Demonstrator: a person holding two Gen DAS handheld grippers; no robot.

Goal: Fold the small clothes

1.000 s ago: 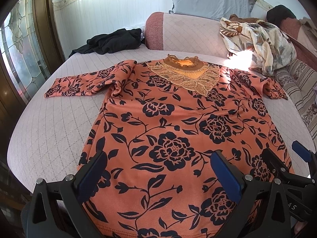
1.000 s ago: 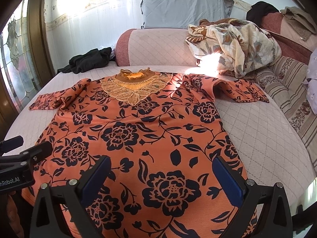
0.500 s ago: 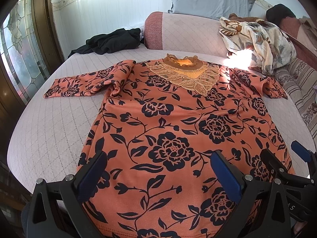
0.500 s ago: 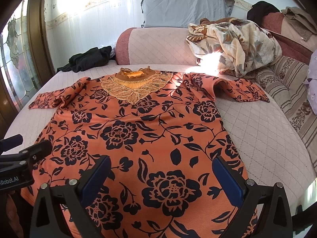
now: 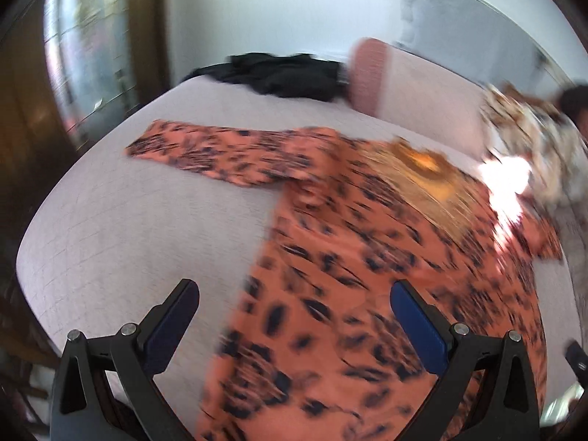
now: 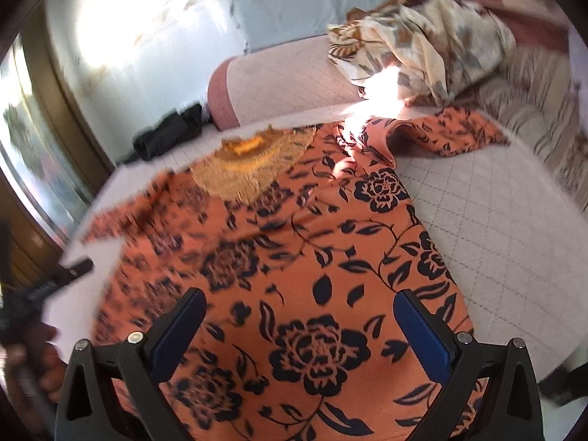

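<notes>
An orange top with black flowers [image 5: 360, 279] [image 6: 305, 257] lies flat on the pale quilted bed [image 5: 139, 242], front up, with a gold lace collar [image 6: 253, 169]. Its left sleeve [image 5: 220, 154] stretches out to the left and its right sleeve [image 6: 444, 132] lies crumpled toward the right. My left gripper [image 5: 294, 312] is open, hovering over the top's left side edge, one finger over bare bed. My right gripper [image 6: 297, 323] is open above the lower middle of the top. Neither holds anything. Both views are blurred by motion.
A black garment [image 5: 283, 77] lies at the back left of the bed. A cream patterned cloth [image 6: 422, 40] is heaped at the back right beside a striped cushion [image 6: 533, 128]. A grey pillow [image 6: 308, 3] leans on the wall. A hand [image 6: 40, 367] holds the other gripper at left.
Both grippers have swung quickly: the left view has shifted left toward the sleeve side, the right view has tilted and moved right. The top lies as before.
</notes>
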